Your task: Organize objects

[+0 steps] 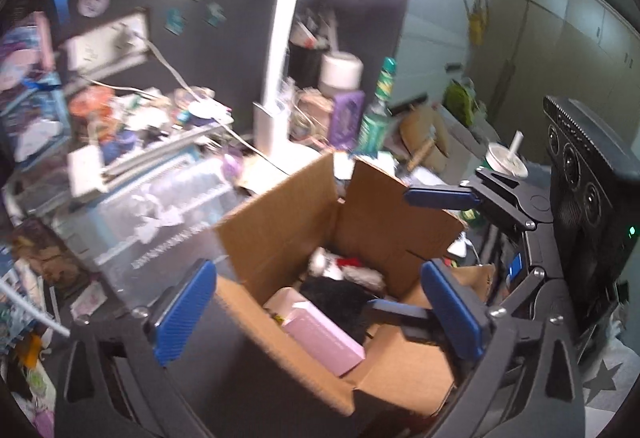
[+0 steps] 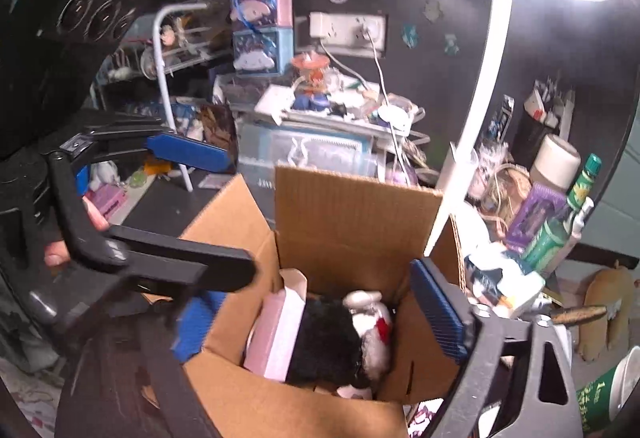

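One open cardboard box [image 1: 280, 222] sits on the cluttered bench [image 2: 168, 198], low in both wrist views, its flaps standing up. Inside lie one pink box [image 1: 324, 334], one black-and-white plush toy [image 2: 340, 338] with a red patch, and nothing else that can be told apart. The left tool [image 1: 320, 310] hangs over the box with its two blue pads spread as wide as they go, one at 8 o'clock and one at 4 o'clock of the box opening, gripping nothing. The right tool [image 2: 320, 306] is likewise spread wide and empty above the plush toy; its right pad shows at 3 o'clock of the box, while its left pad is mostly hidden behind the left tool's black finger. At 1 o'clock from the box stand one green bottle [image 2: 560, 226], one purple carton [image 2: 532, 214] and one white lamp post [image 2: 480, 118]. One lidded cup with a straw [image 1: 506, 158] sits at 2 o'clock in the left view. Any lettering is too blurred to read.
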